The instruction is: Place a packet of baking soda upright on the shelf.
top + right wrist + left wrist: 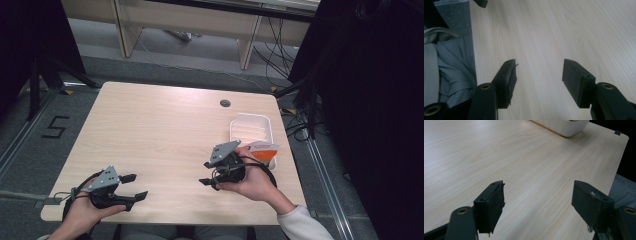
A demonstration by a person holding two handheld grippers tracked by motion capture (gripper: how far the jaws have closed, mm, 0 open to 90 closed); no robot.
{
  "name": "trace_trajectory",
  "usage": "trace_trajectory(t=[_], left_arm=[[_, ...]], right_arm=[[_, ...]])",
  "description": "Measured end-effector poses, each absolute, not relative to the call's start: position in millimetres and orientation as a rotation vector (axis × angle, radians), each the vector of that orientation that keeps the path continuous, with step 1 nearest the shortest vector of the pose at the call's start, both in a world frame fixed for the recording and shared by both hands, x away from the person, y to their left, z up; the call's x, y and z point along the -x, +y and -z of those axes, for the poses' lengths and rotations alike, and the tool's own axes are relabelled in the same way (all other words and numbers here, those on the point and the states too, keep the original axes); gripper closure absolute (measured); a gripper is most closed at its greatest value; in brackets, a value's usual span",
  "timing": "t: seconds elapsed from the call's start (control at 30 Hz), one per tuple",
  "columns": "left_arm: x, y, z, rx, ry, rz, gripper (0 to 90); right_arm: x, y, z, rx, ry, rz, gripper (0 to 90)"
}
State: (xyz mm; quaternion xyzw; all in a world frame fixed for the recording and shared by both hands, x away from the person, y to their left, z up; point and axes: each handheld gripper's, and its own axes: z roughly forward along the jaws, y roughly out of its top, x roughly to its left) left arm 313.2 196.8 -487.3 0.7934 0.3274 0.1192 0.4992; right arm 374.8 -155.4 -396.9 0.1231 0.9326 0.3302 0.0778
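Nearest the right gripper (207,173) sits a white tray (239,129), rectangular, on the table (150,130) toward its right edge. Long axis runs away from the person, near end to far end, roughly along the table's right side. An orange-and-white packet (265,148) rests at the tray's near end, partly behind the right hand (252,180); its contents cannot be told.

Right gripper lies just beside the tray's near-left corner, jaws pointing left, away from the tray. Jaws wide apart, nothing between them; in the right gripper view (537,82) only bare wood shows past the pads, with grey clothing at the table's edge.

Left gripper (135,187) low at the near-left of the table, well apart from the tray, jaws pointing right. Jaws wide, nothing held (537,205). In the left gripper view the tray (564,127) shows far ahead, near the table's right edge.

Small round hole (225,103) in the tabletop beyond the tray.
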Motion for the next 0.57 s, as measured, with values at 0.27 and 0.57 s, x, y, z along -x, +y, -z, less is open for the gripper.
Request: trace_trajectory(t=[0.27, 0.57], left_arm=[[-313.0, 196.9, 487.1, -1.92, 0.792, -0.288, 25.7], [-313.3, 196.5, 486.9, -1.922, 0.79, -0.287, 25.8]], right_arm=[[-364.5, -152.5, 423.4, -0.367, 2.819, -1.023, 45.3], [-358.2, -152.7, 425.9, -0.381, 2.821, -0.998, 45.2]])
